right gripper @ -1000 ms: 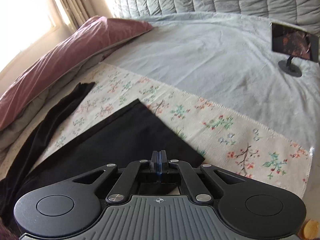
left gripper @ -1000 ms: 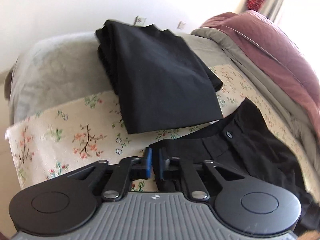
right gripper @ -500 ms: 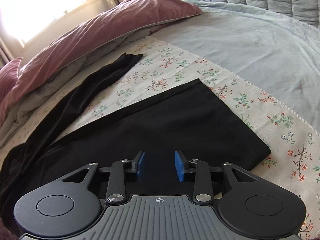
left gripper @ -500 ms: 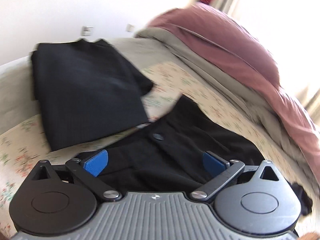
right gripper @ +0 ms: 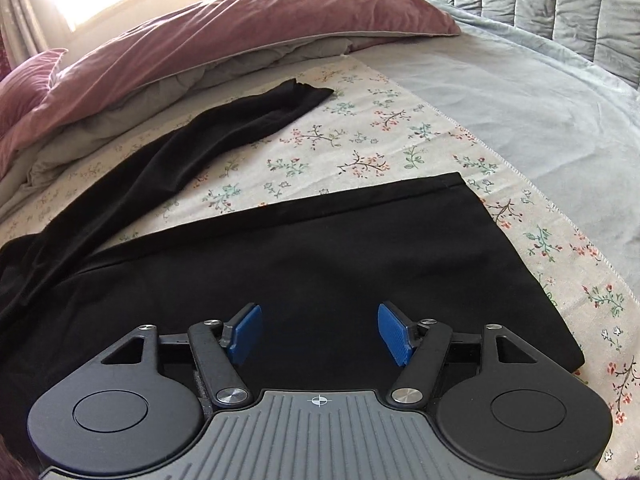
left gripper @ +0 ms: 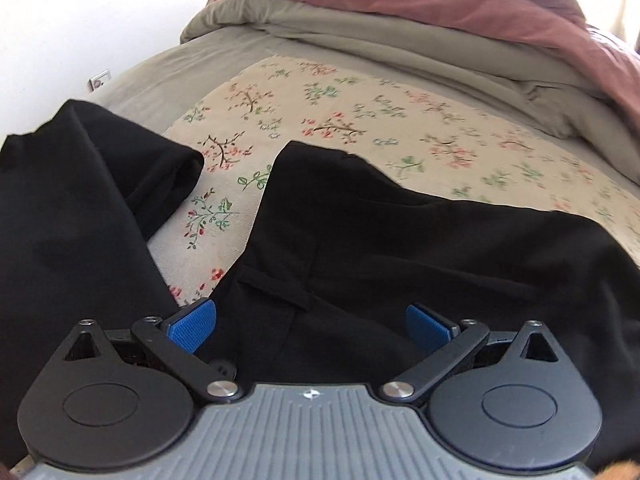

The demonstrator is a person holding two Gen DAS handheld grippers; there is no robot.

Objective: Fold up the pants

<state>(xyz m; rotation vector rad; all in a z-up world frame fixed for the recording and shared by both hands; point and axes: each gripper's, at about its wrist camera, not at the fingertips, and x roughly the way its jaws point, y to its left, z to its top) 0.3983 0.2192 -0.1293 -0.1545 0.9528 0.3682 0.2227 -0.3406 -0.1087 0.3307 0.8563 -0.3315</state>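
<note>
Honestly, my left gripper (left gripper: 311,328) gapes above the black fabric pants (left gripper: 400,248) on the floral cloth (left gripper: 320,112); my right gripper (right gripper: 319,334) is opening, empty. I might pinch just one layer.

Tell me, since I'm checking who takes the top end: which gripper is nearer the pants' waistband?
Left. The left gripper hovers open right over the waistband. The right gripper, jaws opening, is over the flat leg panel; no waistband shows there.

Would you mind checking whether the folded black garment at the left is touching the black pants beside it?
Apart. The left wrist view shows a strip of floral cloth between the folded black garment and the black pants, though the left gripper hides their near ends.
</note>
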